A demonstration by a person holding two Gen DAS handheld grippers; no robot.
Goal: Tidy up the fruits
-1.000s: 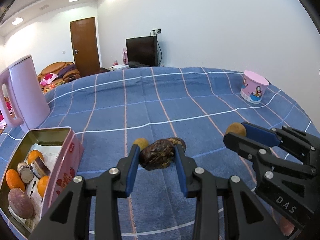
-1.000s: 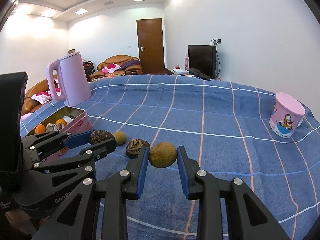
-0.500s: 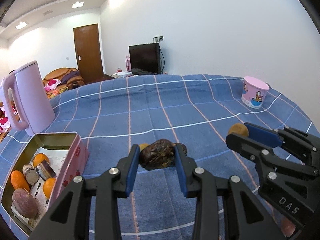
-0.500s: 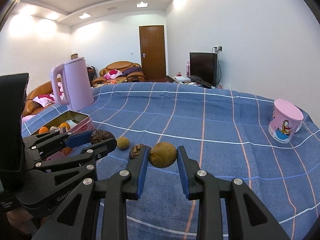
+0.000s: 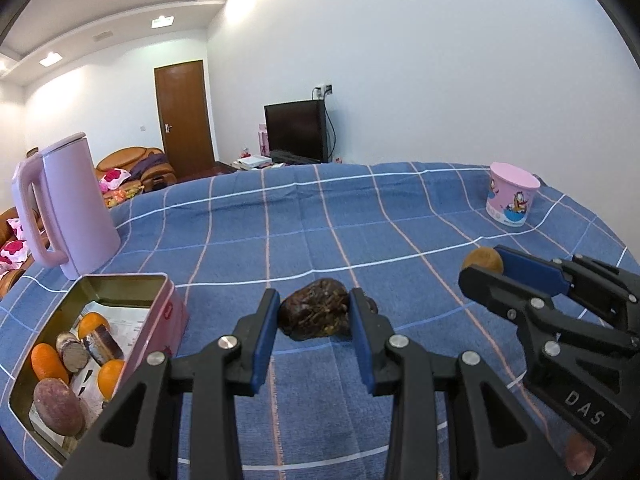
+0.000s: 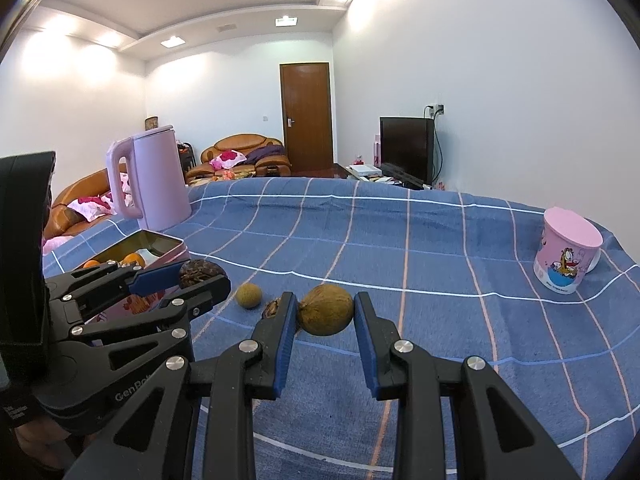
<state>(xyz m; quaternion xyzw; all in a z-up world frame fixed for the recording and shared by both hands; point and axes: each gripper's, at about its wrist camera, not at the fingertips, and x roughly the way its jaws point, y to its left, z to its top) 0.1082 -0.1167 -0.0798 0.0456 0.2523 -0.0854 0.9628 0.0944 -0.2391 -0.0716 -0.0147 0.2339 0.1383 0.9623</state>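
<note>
My left gripper [image 5: 314, 316] is shut on a dark wrinkled fruit [image 5: 314, 314] and holds it above the blue checked cloth; it also shows in the right wrist view [image 6: 200, 274]. My right gripper [image 6: 325, 316] is shut on a round brown fruit [image 6: 326, 315], seen in the left wrist view [image 5: 482, 259] too. A pink tin [image 5: 170, 312] at the left holds oranges [image 5: 48, 362] and several dark fruits. A small yellow-brown fruit [image 6: 248, 295] and a dark fruit [image 6: 273, 309] lie on the cloth between the grippers.
A pink kettle [image 5: 66, 208] stands behind the tin at the left. A pink cartoon cup [image 5: 511, 199] stands at the far right of the table [image 5: 360, 216]. Beyond the table are a TV, a door and a sofa.
Both grippers have risen with their fruits; the cloth and the loose fruits sit lower and farther below. The small yellow fruit is now hidden in the left wrist view.
</note>
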